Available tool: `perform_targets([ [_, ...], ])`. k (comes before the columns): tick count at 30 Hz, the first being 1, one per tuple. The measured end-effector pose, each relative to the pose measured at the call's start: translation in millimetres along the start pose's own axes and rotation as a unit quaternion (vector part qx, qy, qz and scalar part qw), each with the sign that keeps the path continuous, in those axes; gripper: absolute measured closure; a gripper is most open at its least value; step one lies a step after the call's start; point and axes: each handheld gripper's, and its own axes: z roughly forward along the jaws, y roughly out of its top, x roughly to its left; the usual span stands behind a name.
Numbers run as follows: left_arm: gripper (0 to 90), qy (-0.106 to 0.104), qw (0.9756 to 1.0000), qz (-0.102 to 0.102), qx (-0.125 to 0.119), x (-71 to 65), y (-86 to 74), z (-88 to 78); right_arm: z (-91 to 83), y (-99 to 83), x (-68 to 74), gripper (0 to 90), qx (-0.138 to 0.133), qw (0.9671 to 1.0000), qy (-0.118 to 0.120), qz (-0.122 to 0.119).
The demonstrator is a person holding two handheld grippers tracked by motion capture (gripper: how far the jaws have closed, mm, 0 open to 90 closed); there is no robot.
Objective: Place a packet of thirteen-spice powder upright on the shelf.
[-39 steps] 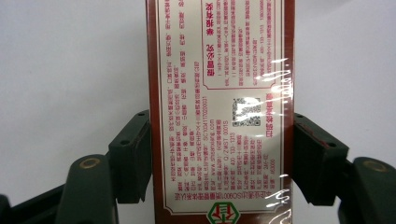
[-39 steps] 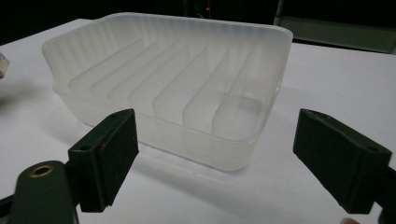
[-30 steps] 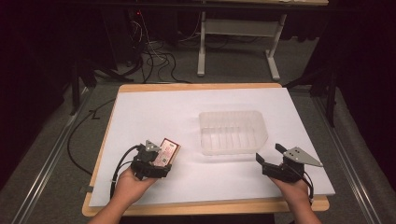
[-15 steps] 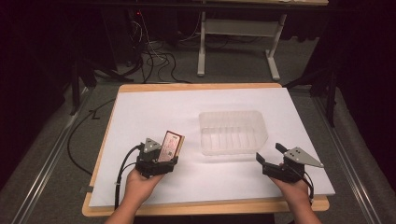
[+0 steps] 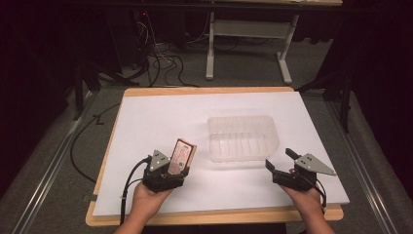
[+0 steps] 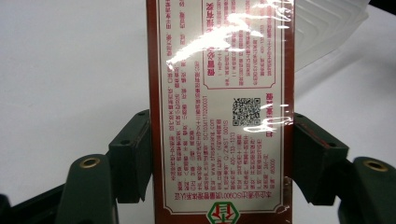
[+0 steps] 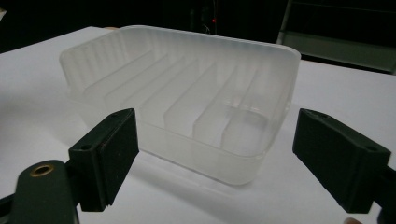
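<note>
High view: your left gripper (image 5: 176, 168) clamped red box (image 5: 182, 153), box tilted up over white sheet (image 5: 160, 117), left of tray (image 5: 242, 137), apart from it. Your right gripper (image 5: 281, 160) sat at tray's near right corner, jaws spread, nothing between.

Left gripper view: your pads (image 6: 135, 154) pressed both long sides of box (image 6: 219, 112), printed face toward camera; tray corner (image 6: 327, 32) behind.

Right gripper view: your jaws stood wide, empty; tray (image 7: 187, 98) just ahead, untouched.
</note>
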Motion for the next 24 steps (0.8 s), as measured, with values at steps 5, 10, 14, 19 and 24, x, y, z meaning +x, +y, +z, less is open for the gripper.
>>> perform_targets([
  [5,32.6,-0.013,0.9998,0.003,-0.013,-7.3,2.3,-2.6,0.3,3.8,8.4,14.5,-0.001,0.9999,0.015,-0.005],
  [10,32.6,-0.014,0.9995,0.013,-0.026,-16.3,4.8,-4.2,3.3,9.7,17.1,13.9,0.003,0.9996,0.025,-0.007],
  [14,32.6,-0.016,0.9992,0.014,-0.034,-22.0,6.7,-2.1,9.0,17.1,25.8,13.7,0.006,0.9993,0.038,0.005],
  [19,32.6,-0.017,0.9990,0.015,-0.038,-26.5,8.3,1.3,18.2,29.2,40.4,14.1,0.010,0.9989,0.045,0.005],
  [24,32.6,-0.020,0.9986,0.011,-0.047,-34.0,11.5,8.4,27.6,40.7,54.1,13.7,0.011,0.9983,0.057,-0.003],
])
